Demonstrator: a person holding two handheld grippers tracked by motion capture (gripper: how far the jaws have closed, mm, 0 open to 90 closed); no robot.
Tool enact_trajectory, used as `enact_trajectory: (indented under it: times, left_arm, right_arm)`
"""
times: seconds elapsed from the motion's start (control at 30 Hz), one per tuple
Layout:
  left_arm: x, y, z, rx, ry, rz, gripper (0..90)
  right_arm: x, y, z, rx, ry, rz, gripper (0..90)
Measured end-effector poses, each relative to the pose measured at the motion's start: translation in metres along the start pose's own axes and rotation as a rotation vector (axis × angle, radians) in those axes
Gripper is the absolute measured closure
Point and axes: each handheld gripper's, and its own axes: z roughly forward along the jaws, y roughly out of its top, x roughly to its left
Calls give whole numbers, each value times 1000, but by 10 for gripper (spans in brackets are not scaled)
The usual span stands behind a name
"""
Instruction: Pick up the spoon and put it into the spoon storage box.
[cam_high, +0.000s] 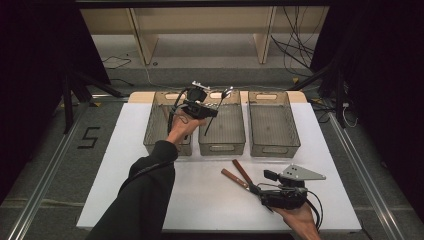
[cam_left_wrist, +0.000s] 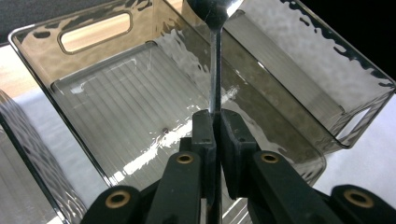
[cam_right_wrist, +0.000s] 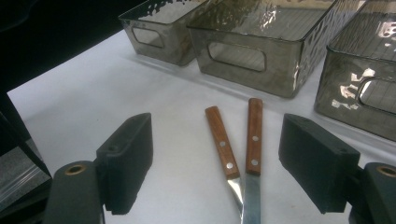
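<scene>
Spoon (cam_left_wrist: 215, 60) clamped in left tongs (cam_left_wrist: 216, 122), handle upright, bowl up, above middle bin (cam_left_wrist: 95, 32); right tongs (cam_right_wrist: 217, 161) gape beside two knives (cam_right_wrist: 236, 144) on table (cam_high: 200, 200), handles pointing away

Left gripper (cam_high: 216, 111) hangs over the middle bin (cam_high: 222, 145), jaws clamped on a spoon (cam_left_wrist: 215, 70); spoon bowl points ahead of the jaws, above the bin floor. Left bin (cam_high: 152, 132) sits just beside it under the left hand (cam_high: 180, 127); right bin (cam_high: 274, 142) on the other side. All three in a row at the far half of the table (cam_high: 125, 165). Right gripper (cam_high: 255, 190) low at the near right edge, jaws wide apart. Two knives (cam_right_wrist: 238, 149) lie on the table directly ahead of it, blades between the jaws, handles pointing toward the bins, side by side, nearly touching. Bins well beyond the knife handles.
</scene>
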Motion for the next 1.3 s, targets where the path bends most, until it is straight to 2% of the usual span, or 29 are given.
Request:
enact_trajectory:
  times: [0.23,0.43,0.6,0.7,0.77,0.83,0.9,1.1,1.2,1.3]
  left_arm:
    - [3,-6,8,7,22,-14,840]
    - [4,-10,13,29,37,-3,838]
    - [2,-13,16,27,54,-19,821]
    - [0,-10,14,28,56,-22,702]
    - [-2,-8,10,20,59,-22,682]
    - [-3,-6,7,23,61,-26,609]
    - [-3,-6,2,19,65,-21,579]
    - [-2,-8,-10,16,52,-32,467]
    - [-2,-13,-20,6,21,-47,409]
    - [-3,-18,-28,3,14,-40,351]
  right_arm:
    - [0,0,1,2,0,-1,269]
    - [0,0,0,1,1,1,269]
    - [0,0,0,0,2,-1,269]
    - [0,0,0,1,1,0,269]
    - [0,0,0,1,2,-2,269]
    - [0,0,0,1,1,-1,269]
    - [0,0,0,1,1,-1,269]
    - [1,0,1,1,0,-1,269]
    - [1,0,1,4,-2,1,269]
    - [1,0,1,4,-2,0,269]
